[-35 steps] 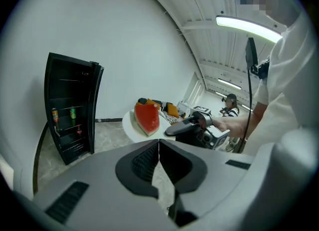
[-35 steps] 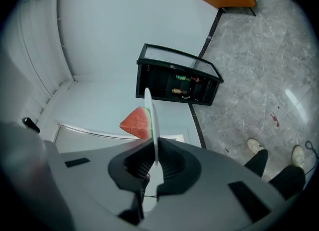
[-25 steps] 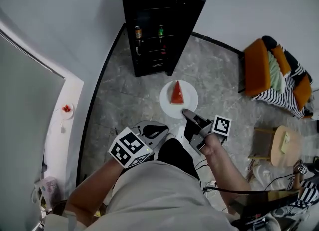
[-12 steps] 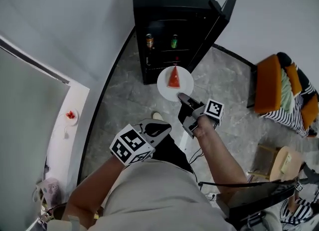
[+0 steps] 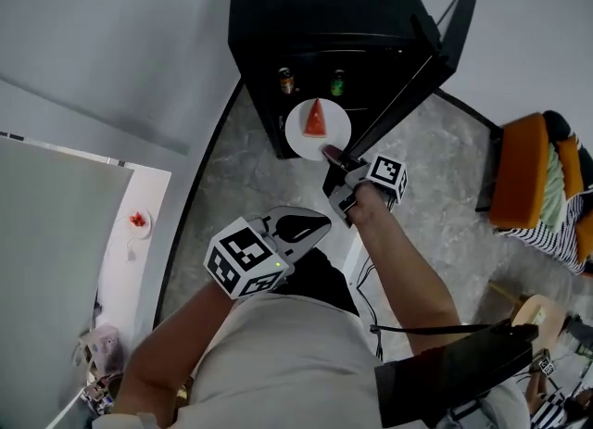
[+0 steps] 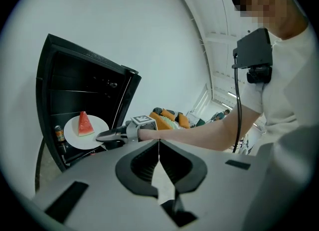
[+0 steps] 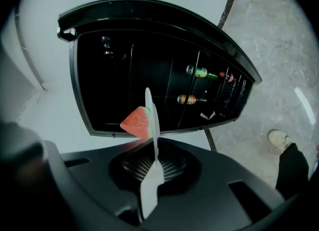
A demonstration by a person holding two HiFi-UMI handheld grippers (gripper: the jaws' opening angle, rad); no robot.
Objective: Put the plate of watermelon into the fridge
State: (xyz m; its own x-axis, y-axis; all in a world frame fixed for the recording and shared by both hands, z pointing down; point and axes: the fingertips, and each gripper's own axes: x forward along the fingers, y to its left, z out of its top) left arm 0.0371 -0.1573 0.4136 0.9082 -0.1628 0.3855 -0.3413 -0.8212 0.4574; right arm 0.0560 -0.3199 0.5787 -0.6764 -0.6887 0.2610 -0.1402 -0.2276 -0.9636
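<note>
The right tool [image 5: 332,154], clamped on the plate [image 5: 298,132], has reached the open fridge [image 5: 315,10]; shelving remains. The left tool [image 5: 313,226] is closed and empty.

- Left gripper [image 6: 159,157]: jaws together, nothing between them.
- Right gripper [image 6: 102,136] grips the white plate [image 6: 72,135] by its rim.
- Watermelon wedge [image 6: 85,124] sits on it, before the open black fridge [image 6: 70,80].
</note>
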